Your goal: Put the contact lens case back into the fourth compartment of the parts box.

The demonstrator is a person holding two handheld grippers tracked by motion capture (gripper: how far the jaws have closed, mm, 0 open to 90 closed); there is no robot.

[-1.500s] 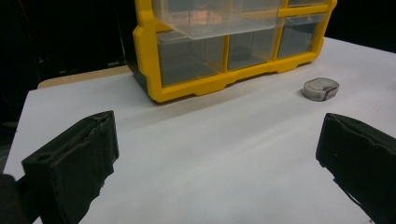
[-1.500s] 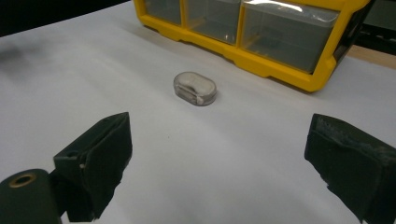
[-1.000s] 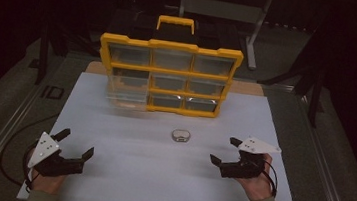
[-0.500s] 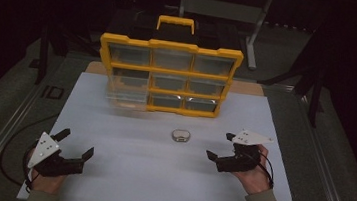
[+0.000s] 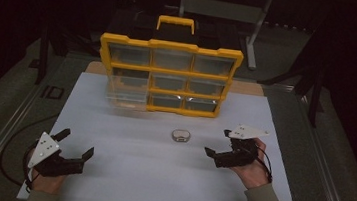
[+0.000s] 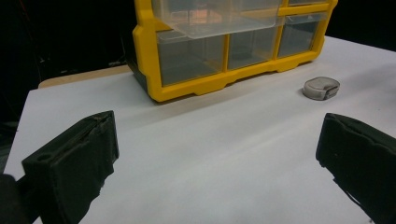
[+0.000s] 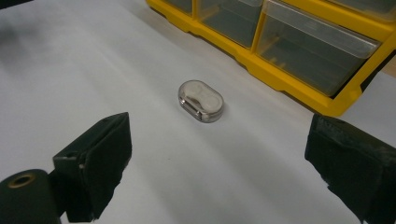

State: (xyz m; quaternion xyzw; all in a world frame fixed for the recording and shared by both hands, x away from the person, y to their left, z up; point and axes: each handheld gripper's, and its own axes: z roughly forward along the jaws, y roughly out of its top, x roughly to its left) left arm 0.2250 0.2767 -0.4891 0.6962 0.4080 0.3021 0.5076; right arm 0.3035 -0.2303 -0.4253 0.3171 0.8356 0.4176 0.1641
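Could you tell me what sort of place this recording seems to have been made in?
Probably a workshop or lab bench: a white tabletop in a dark room, a yellow plastic drawer organiser with clear drawers, and metal frame legs standing behind it.

The high view looks forward and down from the near side onto the whole white worktop, with the yellow drawer organizer at the far edge. The left gripper view sits low near the worktop's near-left corner, facing far and right. The right gripper view looks down closely from the near right. All three share the small metal case and the organizer's bottom drawers.
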